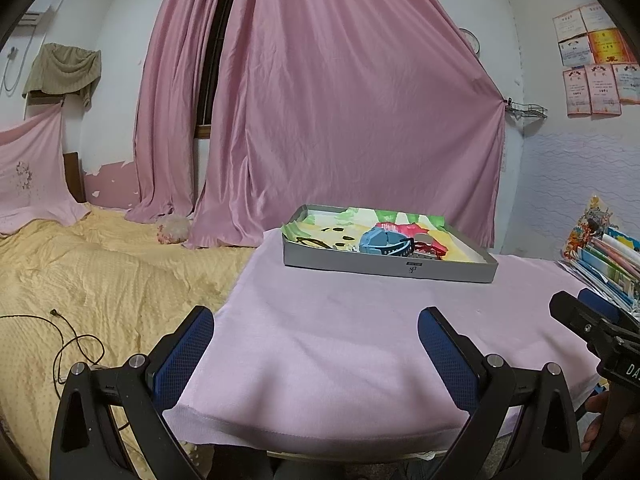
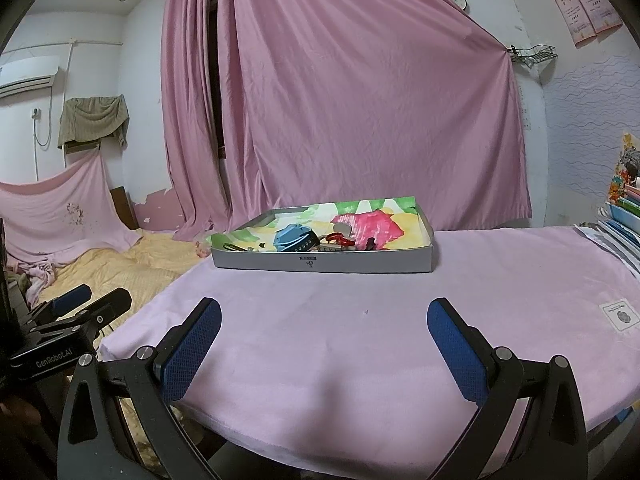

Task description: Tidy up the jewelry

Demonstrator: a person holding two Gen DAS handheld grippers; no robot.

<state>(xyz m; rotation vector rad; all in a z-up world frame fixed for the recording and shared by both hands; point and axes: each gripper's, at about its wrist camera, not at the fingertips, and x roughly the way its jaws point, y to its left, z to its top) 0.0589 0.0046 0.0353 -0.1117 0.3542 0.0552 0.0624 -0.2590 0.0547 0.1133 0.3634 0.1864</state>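
A shallow grey box tray [image 1: 390,270] [image 2: 324,263] lined with a bright painted sheet sits at the far side of the pink-covered table [image 1: 340,340] [image 2: 360,340]. Inside lie a blue watch-like band [image 1: 384,242] [image 2: 294,239], a red piece [image 1: 430,247] [image 2: 338,238] and a dark thin loop [image 1: 312,243] [image 2: 232,247]. My left gripper [image 1: 316,320] hovers open over the table's near edge, well short of the tray, holding nothing. My right gripper [image 2: 324,312] is likewise open and empty, and it shows at the right edge of the left wrist view [image 1: 588,312].
A yellow bedspread [image 1: 100,280] with a thin dark cable [image 1: 72,344] lies left of the table. Pink curtains [image 1: 340,100] hang behind the tray. A stack of books and papers [image 1: 612,260] [image 2: 624,216] sits at the table's right edge.
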